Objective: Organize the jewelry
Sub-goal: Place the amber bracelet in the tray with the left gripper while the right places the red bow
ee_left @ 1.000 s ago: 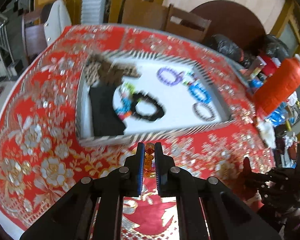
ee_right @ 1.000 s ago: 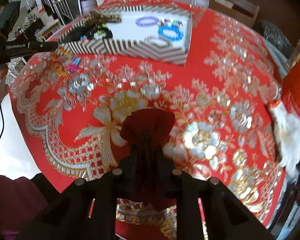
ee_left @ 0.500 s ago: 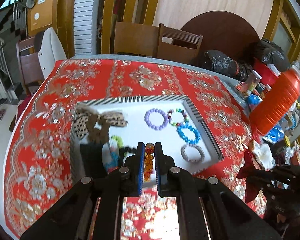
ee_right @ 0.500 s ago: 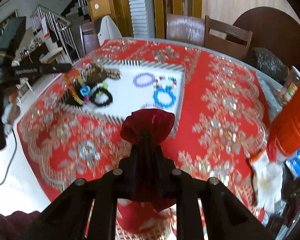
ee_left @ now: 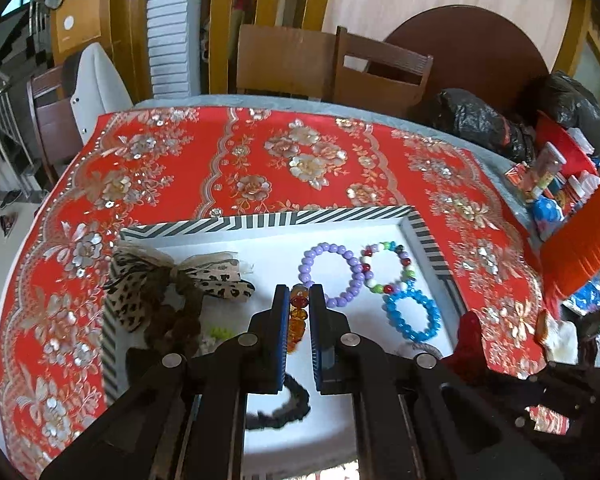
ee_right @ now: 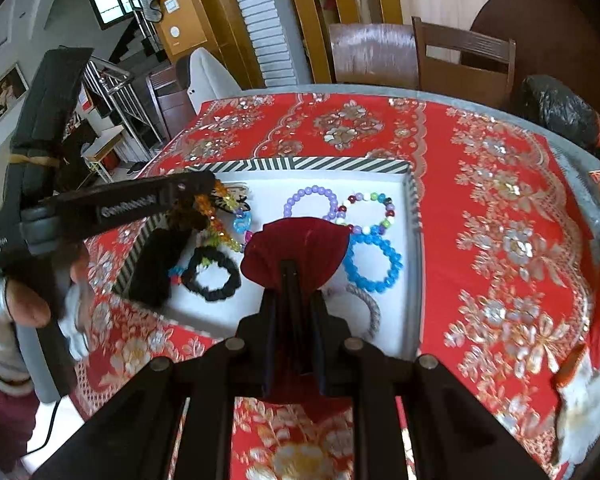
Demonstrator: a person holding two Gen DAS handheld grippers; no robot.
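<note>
My left gripper [ee_left: 299, 300] is shut on an amber bead bracelet [ee_left: 296, 320] and holds it above the white tray [ee_left: 268, 220] with a striped rim. In the right wrist view the left gripper [ee_right: 204, 184] hangs the bracelet [ee_right: 216, 220] over the tray's left side. My right gripper [ee_right: 296, 268] is shut on a dark red velvet pouch [ee_right: 296, 252] above the tray's near edge. In the tray lie a purple bracelet [ee_left: 332, 276], a multicolour one [ee_left: 388, 268], a blue one [ee_left: 412, 316], a black scrunchie [ee_right: 212, 276] and a leopard bow [ee_left: 172, 280].
A red floral cloth [ee_left: 300, 160] covers the round table. An orange container [ee_left: 580, 248] and clutter stand at the right. Black bags [ee_left: 480, 124] and wooden chairs [ee_left: 332, 68] are behind the table. A grey corded bracelet [ee_right: 368, 308] lies in the tray's near right corner.
Both grippers have risen and moved forward over the tray. The amber bracelet now hangs above the tray's inside, and the pouch is over its near edge.
</note>
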